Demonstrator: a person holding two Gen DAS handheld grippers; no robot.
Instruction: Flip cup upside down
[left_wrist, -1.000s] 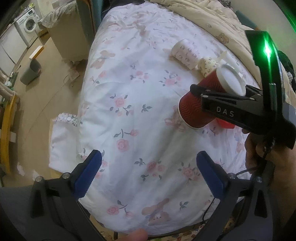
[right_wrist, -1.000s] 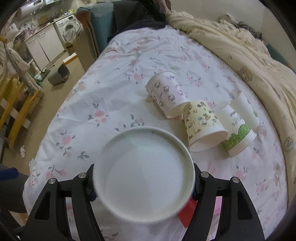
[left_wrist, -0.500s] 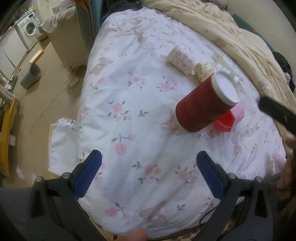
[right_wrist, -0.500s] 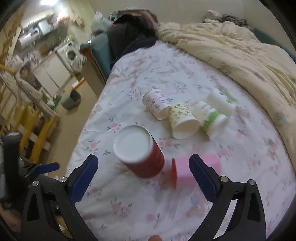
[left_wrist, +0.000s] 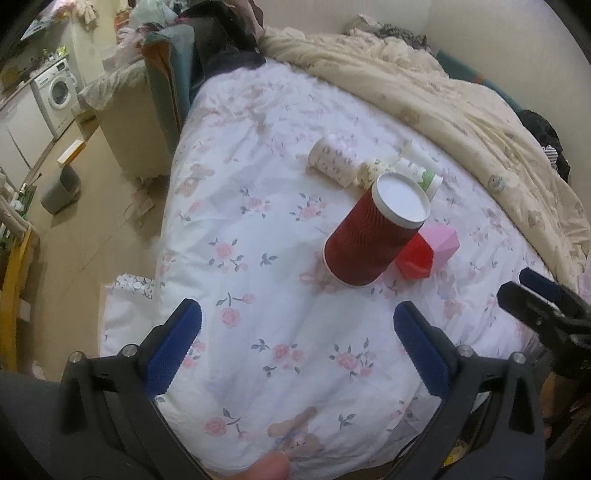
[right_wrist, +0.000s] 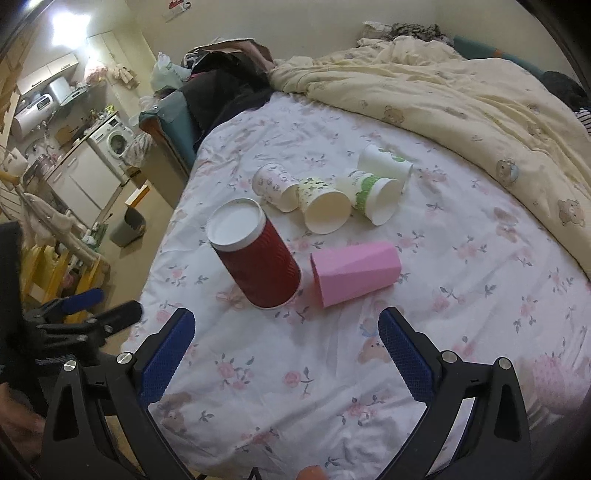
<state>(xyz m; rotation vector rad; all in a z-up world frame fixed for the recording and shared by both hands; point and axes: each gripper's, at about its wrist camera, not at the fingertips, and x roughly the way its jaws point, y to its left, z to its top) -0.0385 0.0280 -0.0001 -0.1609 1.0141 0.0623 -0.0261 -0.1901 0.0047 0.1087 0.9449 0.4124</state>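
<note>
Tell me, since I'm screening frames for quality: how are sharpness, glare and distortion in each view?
Left wrist view: slightly soft, strong fisheye bending of the bed, dark corners, no glare; red cup readable. Right wrist view: sharper, the same bending, a blown-out ceiling light top left; red cup and pink cup crisp.

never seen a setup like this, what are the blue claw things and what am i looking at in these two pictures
There is no robot here. A person holds a hand-operated gripper in each hand, and each gripper carries a wide-angle camera looking out along its two blue-padded fingers. One picture comes from the left gripper, the other from the right gripper. Both are open and hold nothing.

They look down on a bed with a flowered sheet. A red cup stands upside down on it, white bottom up. Next to it a pink cup lies on its side, and behind them four patterned paper cups also lie on their sides. A cream blanket is bunched at the far side.
</note>
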